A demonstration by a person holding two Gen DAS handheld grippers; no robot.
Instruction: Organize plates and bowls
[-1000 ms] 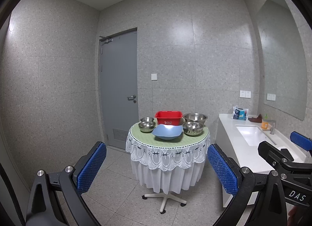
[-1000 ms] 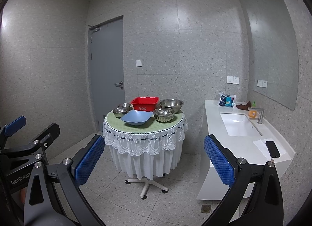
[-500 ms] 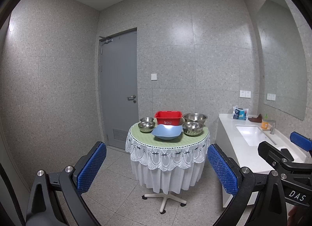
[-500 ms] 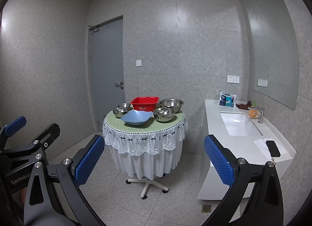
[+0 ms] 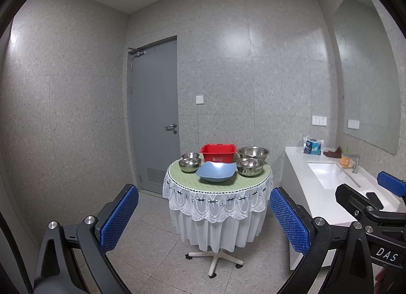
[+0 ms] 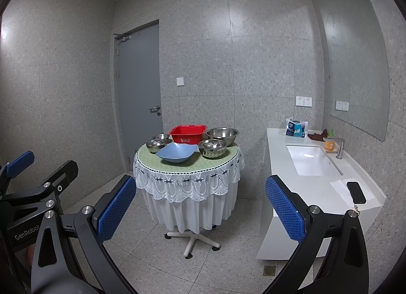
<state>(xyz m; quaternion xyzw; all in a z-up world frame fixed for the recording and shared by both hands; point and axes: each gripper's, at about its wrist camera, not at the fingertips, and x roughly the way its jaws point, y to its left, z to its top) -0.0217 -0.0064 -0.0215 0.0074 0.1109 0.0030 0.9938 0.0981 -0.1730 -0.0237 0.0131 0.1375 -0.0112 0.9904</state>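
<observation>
Blue bowl [image 5: 215, 171] upright – long axis left-right, pointed corners sideways – table [image 5: 218, 192] front

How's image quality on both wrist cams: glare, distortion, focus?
Left wrist: heavy fisheye bending on the walls, black vignette at the corners, soft ceiling-light glare on the wall tiles, a bright highlight inside the blue bowl. Right wrist: same bending; table sharp, sink counter evenly lit, no motion blur.
</observation>
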